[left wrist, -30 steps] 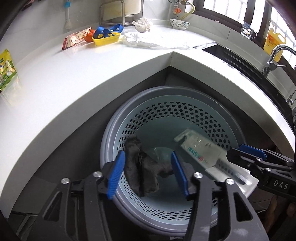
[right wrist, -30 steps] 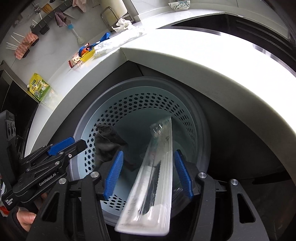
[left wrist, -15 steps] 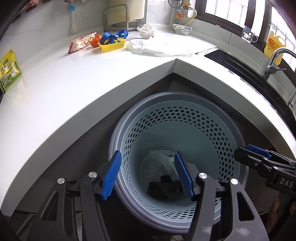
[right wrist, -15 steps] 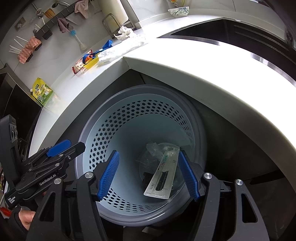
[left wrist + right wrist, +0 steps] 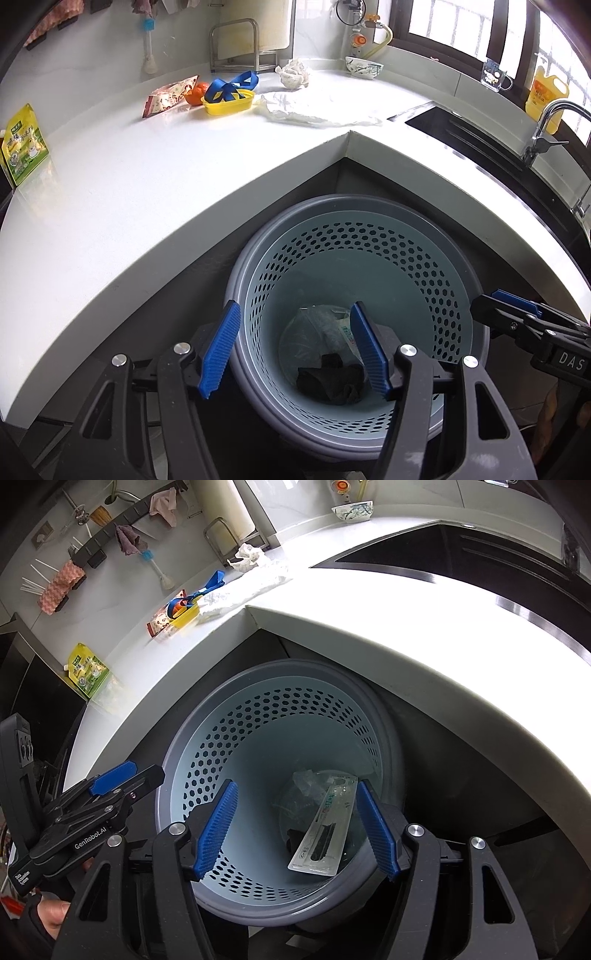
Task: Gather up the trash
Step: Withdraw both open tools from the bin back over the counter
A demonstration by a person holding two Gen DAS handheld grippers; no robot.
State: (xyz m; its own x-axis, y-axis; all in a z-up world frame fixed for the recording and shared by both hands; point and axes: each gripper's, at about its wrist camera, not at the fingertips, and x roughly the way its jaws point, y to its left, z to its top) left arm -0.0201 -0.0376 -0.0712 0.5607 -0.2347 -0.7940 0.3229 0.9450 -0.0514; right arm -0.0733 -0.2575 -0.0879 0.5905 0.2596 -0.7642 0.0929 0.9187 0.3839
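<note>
The bin (image 5: 458, 280) stands below the counter (image 5: 110, 192) corner, a long packet (image 5: 325, 834) lying inside it.

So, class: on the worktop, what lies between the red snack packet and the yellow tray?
In the left wrist view, an orange fruit sits between the red snack packet and the yellow tray, touching both as far as shows.
</note>
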